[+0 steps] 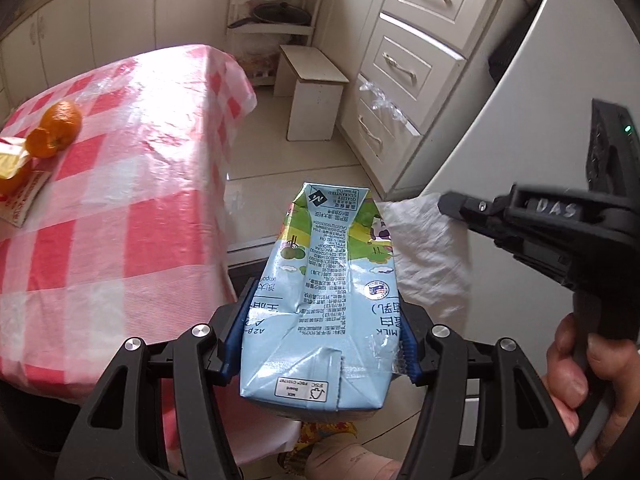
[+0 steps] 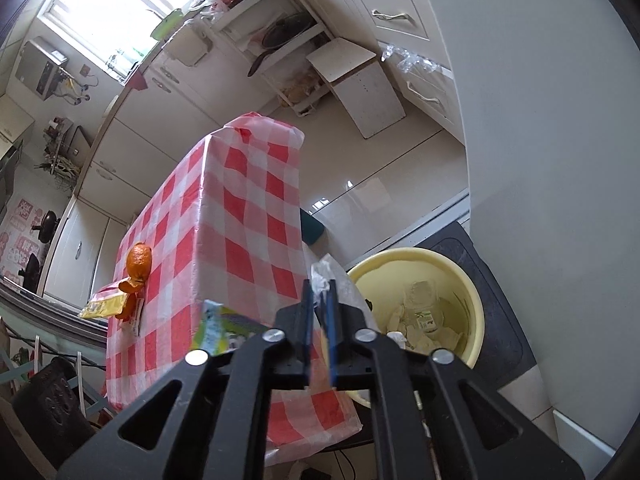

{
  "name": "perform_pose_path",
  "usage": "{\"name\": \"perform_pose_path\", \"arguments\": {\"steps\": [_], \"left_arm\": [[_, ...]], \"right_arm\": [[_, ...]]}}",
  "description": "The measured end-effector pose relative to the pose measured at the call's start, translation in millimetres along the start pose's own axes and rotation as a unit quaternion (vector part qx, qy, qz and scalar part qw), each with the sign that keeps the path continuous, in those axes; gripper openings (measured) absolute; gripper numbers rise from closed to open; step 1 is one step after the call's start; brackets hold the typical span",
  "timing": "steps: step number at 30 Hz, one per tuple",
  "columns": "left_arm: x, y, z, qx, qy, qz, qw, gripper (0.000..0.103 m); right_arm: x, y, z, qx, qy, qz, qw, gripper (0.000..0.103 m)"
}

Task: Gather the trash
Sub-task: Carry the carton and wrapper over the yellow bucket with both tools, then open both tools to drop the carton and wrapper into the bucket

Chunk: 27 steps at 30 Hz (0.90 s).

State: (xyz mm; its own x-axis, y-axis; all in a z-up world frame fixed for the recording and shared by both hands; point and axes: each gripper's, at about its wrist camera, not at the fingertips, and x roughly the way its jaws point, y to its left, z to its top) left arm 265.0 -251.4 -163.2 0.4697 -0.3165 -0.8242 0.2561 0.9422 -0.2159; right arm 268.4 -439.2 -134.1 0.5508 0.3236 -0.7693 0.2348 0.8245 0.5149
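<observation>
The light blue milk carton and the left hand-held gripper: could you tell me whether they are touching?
Touching. The left wrist view shows the light blue milk carton clamped between the blue pads of the left hand-held gripper, one pressed against each side.

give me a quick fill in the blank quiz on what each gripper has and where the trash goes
1. The left gripper is shut on a light blue ____ carton.
2. The right gripper pinches a white ____.
3. The bin on the floor is ____ in colour.
4. An ____ sits on the checked tablecloth.

Missing words: milk; tissue; yellow; orange
</observation>
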Motion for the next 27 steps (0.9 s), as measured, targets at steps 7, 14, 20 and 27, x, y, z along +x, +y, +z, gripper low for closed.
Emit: {"name": "perform_pose_path", "arguments": {"steps": [7, 14, 20, 27], "left_arm": [[24, -19, 2, 0.026, 0.021, 0.009, 0.9994, 0.058], [15, -17, -1, 0.027, 0.019, 0.014, 0.9993, 0.066], [-14, -4, -8, 0.018, 0.006, 0.017, 0.9997, 0.075], [-48, 17, -20, 0.000, -0.005, 0.030, 0.9995, 0.081]], "right_arm": [[-14, 4, 7, 0.005, -0.027, 0.014, 1.000, 0.042], [-24, 21, 13, 0.000, -0.043, 0.041, 0.998, 0.050], [-28, 43, 13, -0.022, -0.051, 0.049, 0.997, 0.056], [-21, 61, 8, -0.042, -0.044, 0.054, 0.997, 0.056]]}}
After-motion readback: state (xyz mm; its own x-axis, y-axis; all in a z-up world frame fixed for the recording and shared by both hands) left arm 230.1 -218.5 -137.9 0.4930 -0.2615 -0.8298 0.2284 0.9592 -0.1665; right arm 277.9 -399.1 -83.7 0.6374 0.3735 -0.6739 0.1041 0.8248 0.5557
